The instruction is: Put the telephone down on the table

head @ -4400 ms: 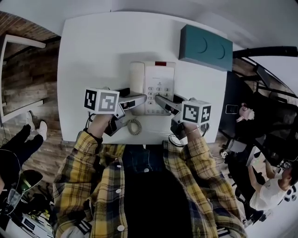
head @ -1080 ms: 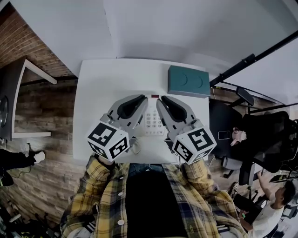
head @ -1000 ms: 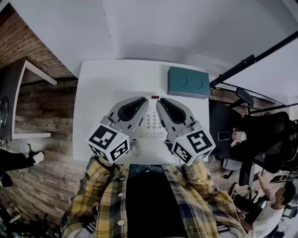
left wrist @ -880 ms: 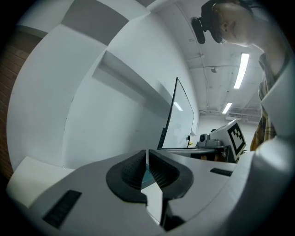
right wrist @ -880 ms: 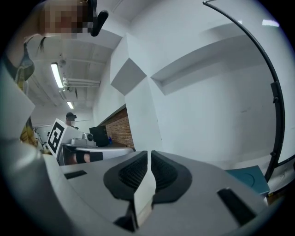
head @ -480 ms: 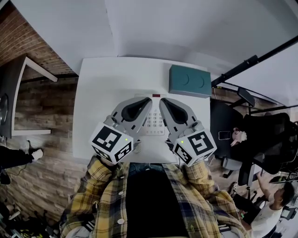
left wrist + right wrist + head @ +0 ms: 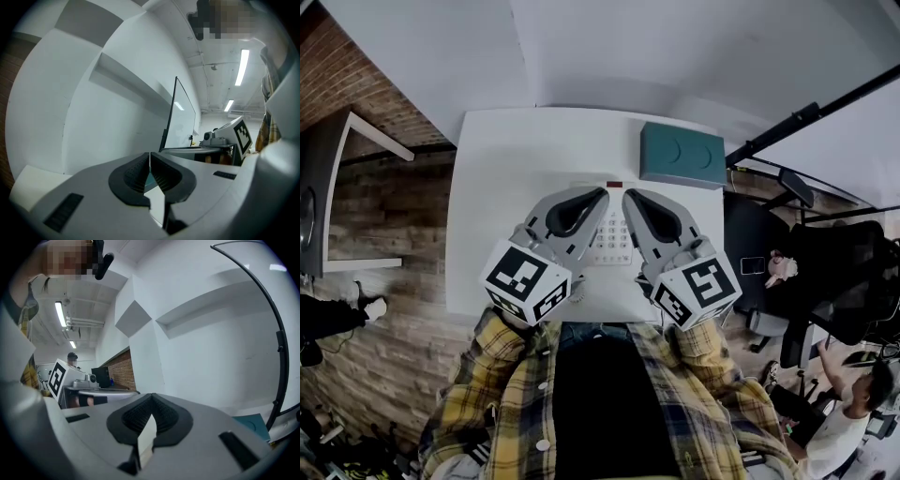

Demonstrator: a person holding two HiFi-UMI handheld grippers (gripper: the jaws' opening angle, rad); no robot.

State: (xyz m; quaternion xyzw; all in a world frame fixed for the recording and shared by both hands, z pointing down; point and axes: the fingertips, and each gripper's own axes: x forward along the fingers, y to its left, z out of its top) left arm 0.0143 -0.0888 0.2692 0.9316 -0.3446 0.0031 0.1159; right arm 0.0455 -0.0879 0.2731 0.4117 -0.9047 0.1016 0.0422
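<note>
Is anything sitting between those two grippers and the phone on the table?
Nothing visible. The left gripper and right gripper are shut and empty over the telephone, which lies on the white table; the teal box sits apart.

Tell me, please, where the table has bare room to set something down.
The table is bare on its left, up to the telephone, and along the far strip left of the teal box. Crowded: the near middle, where the left gripper and right gripper hang over the telephone.

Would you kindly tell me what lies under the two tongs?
The telephone on the white table; only its keypad shows between the left tongs and right tongs. They hide its sides.
</note>
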